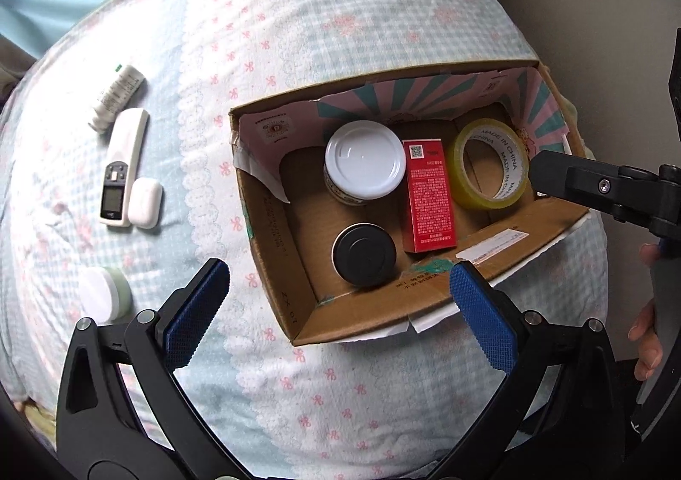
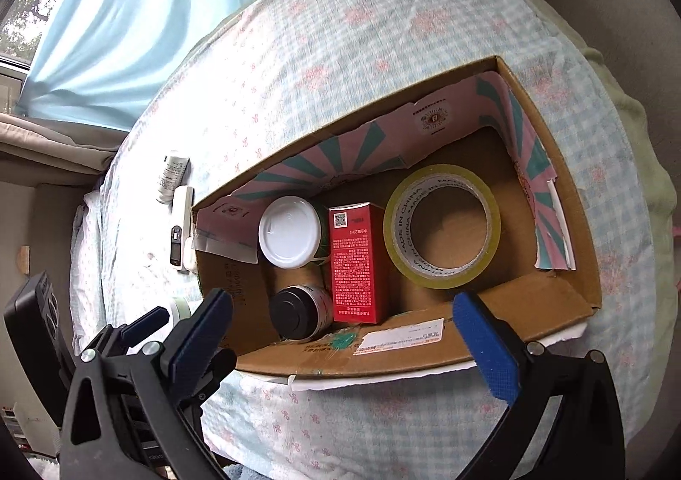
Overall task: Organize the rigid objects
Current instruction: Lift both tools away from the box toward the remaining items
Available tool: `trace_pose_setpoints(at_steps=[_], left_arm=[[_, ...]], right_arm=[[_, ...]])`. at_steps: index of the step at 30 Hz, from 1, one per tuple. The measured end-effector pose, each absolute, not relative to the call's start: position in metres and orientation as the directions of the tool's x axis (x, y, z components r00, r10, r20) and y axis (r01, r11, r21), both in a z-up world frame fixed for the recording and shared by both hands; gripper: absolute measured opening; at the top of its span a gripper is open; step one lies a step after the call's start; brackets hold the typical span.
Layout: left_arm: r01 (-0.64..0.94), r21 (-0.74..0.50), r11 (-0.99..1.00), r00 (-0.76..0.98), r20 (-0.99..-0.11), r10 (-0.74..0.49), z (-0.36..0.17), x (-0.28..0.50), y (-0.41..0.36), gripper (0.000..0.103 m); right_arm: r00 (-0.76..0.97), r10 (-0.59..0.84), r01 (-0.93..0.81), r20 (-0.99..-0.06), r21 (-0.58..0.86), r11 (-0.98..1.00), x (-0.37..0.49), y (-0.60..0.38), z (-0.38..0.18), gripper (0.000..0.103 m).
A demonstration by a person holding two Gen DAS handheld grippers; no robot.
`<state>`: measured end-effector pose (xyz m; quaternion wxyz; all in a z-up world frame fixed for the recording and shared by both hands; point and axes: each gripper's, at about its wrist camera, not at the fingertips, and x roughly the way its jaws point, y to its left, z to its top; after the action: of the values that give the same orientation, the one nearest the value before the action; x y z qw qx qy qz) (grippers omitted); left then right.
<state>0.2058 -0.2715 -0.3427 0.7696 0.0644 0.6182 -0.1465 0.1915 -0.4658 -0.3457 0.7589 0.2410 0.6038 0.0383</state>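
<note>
Left gripper [image 1: 340, 301]: jaws spread wide, empty, above the cardboard box [image 1: 272, 224] near wall. Right gripper [image 2: 344, 327]: jaws spread, empty. Box on checked bedcover [image 1: 298, 33], holding yellow tape roll [image 2: 442, 224] at 3 o'clock, red carton [image 2: 355, 263] centre, white-lidded jar [image 2: 289, 231] at 10, black-lidded jar [image 2: 298, 312] at 7. Outside at 9: white bottle [image 1: 115, 97], remote [image 1: 123, 169], white earbud case [image 1: 145, 202]; green-rimmed jar [image 1: 104, 297] at 8.

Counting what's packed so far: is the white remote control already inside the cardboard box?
No, the white remote control lies on the bedspread outside the cardboard box, beside a small white case.
</note>
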Motion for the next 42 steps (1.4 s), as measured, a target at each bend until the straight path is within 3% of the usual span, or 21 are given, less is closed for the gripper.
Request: trace_pose_setpoints(at_steps=[14,22,28,34,42], left_arm=[[0.299,-0.070,0.952,0.316,-0.934,-0.168,-0.266,0.162,-0.209,0.103],[0.215,-0.057,0.975,0.390,-0.910,-0.139,-0.234,0.137,-0.139,0.103],[0.045,-0.062,0.997,0.409,-0.910,-0.075,-0.238,0.118,-0.080,0.103],[-0.154,-0.084,0.985,0.379,-0.925,-0.020,-0.259,0.098,-0.030,0.103],[-0.230,-0.082,0.970,0.363,-0.932,0.007,-0.288,0.100,0.011,0.103]], right_arm=[[0.280,0.258,0.169,-0.925,0.312,0.935,0.160,-0.436,-0.277,0.103],[0.321,0.187,0.021,-0.928,0.205,0.979,0.151,-0.375,-0.235,0.103],[0.341,0.234,-0.137,-0.911,0.198,0.971,0.169,-0.333,-0.218,0.103],[0.302,0.303,-0.318,-0.904,0.204,0.926,0.199,-0.287,-0.235,0.103],[0.261,0.352,-0.559,-0.899,0.156,0.814,0.227,-0.217,-0.262,0.103]])
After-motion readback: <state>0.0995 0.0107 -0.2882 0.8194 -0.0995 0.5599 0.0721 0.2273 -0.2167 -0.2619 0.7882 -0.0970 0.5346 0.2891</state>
